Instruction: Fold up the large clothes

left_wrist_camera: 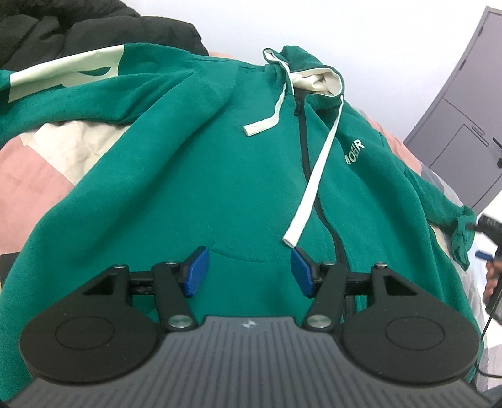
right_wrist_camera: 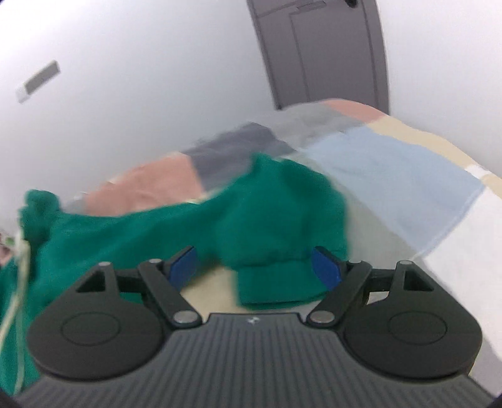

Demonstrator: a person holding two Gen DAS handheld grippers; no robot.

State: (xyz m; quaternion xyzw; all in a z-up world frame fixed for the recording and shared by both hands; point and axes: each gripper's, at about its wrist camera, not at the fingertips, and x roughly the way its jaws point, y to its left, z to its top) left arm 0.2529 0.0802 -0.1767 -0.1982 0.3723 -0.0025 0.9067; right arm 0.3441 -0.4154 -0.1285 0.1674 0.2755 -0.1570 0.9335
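A green zip hoodie (left_wrist_camera: 219,175) lies front up on a bed, with white drawstrings (left_wrist_camera: 313,175) across its chest and the cream-lined hood (left_wrist_camera: 317,81) at the far end. My left gripper (left_wrist_camera: 249,271) is open just above the hoodie's lower front, holding nothing. In the right wrist view one green sleeve (right_wrist_camera: 276,219) lies bunched on the bedcover, its cuff (right_wrist_camera: 276,282) between my blue pads. My right gripper (right_wrist_camera: 255,271) is open around the cuff without pinching it. The right gripper also shows at the far right of the left wrist view (left_wrist_camera: 491,226).
A patchwork bedcover (right_wrist_camera: 392,175) in pink, blue, cream and grey lies under the hoodie. A black garment (left_wrist_camera: 62,28) is heaped at the far left. A grey door (right_wrist_camera: 320,53) and white wall stand beyond the bed.
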